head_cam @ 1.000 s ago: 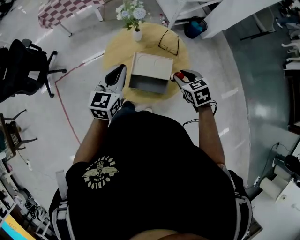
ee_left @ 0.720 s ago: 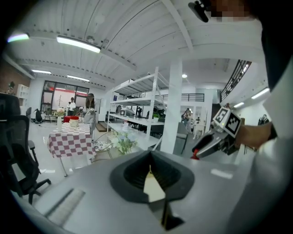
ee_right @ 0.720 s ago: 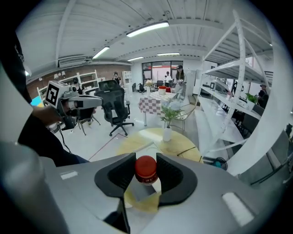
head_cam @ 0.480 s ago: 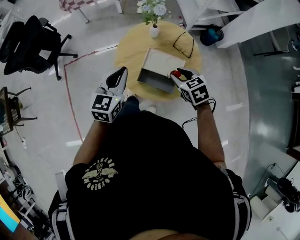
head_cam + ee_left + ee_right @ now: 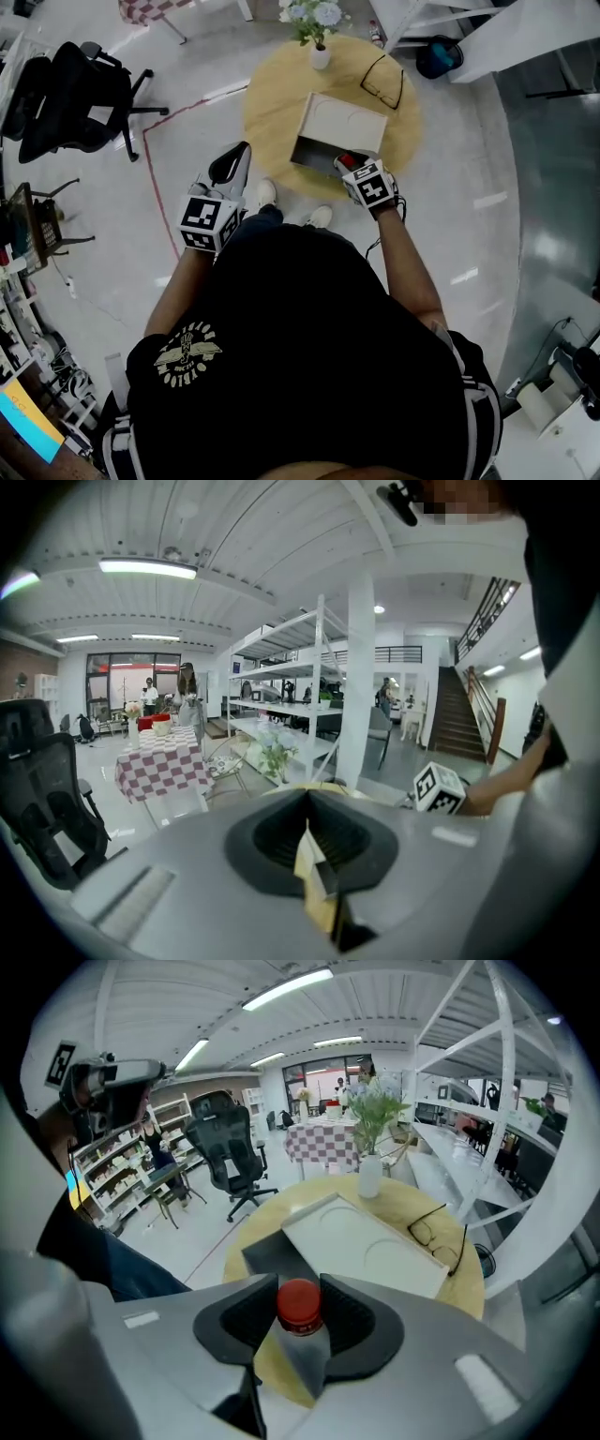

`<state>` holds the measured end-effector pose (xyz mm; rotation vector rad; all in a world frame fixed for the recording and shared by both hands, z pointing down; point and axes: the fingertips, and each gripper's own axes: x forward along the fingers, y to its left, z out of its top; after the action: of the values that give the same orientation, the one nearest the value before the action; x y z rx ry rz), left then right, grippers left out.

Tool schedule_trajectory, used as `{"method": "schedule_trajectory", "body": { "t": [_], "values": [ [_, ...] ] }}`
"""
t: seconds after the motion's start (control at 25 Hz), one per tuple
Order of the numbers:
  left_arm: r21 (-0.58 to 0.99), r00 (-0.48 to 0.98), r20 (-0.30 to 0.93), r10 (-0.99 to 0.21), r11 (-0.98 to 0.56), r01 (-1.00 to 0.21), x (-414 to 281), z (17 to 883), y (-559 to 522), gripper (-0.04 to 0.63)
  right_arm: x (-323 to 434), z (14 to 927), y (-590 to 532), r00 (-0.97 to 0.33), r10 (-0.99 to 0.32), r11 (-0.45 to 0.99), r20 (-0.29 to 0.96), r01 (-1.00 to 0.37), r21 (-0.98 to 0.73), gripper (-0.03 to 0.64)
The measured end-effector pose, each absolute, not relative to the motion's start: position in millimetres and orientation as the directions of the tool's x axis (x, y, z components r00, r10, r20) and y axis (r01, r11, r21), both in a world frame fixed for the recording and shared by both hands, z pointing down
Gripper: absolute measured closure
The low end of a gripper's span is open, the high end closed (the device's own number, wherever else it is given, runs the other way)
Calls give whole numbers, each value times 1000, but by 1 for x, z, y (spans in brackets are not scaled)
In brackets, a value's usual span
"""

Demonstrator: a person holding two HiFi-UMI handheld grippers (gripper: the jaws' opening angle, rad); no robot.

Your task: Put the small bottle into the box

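Note:
A small clear bottle with a red cap (image 5: 299, 1305) stands upright between the jaws of my right gripper (image 5: 300, 1309), which is shut on it. In the head view the red cap of the bottle (image 5: 347, 161) and the right gripper (image 5: 351, 166) are at the near right corner of the box (image 5: 342, 120), beside its grey open side. The box (image 5: 370, 1239) is white on top and lies on the round yellow table (image 5: 272, 103). My left gripper (image 5: 232, 161) hangs off the table's near left edge, jaws together and empty; its own view shows the left gripper (image 5: 309, 806) held high.
A white vase of flowers (image 5: 320, 54) stands at the table's far edge and a pair of glasses (image 5: 385, 82) lies far right of the box. A black office chair (image 5: 75, 98) is on the floor at left. White shelving (image 5: 506, 1101) rises to the right.
The right gripper with the bottle has moved forward to the box's open near side. The left gripper has stayed beside the table edge. The head view has shifted.

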<state>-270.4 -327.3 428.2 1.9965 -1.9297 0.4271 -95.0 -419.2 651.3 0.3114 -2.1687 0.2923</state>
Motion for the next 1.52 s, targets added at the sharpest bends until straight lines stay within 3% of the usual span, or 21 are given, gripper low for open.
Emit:
{"method": "schedule_trajectory", "body": {
  "t": [0.4,0.76,0.92,0.96,1.0,1.2,1.36,1.52],
  "values": [
    [19,132,446,-885,-138,-990,-326,426,-351,595,-101,707,-422,-484,-288,849,826,-527,-13,462],
    [56,320,367,-874,-323,-945,-336,414,-404,595,-104,658,-428,-476,-404,754,781,-656,-10,444],
    [77,390,322,-863,-387,-919,-345,405,-425,595,-106,583,-433,-510,-535,665,673,-746,-36,465],
    [79,401,314,-861,-397,-914,-347,403,-428,595,-108,557,-435,-526,-575,656,627,-754,-31,575],
    [81,414,307,-857,-410,-908,-346,402,-431,595,-109,530,-437,-539,-613,647,578,-762,-25,609],
    [114,505,286,-815,-494,-862,-322,403,-441,595,-99,419,-441,-525,-754,579,395,-815,19,611],
    [145,566,273,-778,-548,-824,-301,406,-444,595,-93,378,-436,-487,-803,534,343,-844,52,610],
    [144,585,285,-759,-569,-809,-282,410,-445,595,-87,355,-430,-523,-797,541,302,-841,-30,611]
  ]
}}
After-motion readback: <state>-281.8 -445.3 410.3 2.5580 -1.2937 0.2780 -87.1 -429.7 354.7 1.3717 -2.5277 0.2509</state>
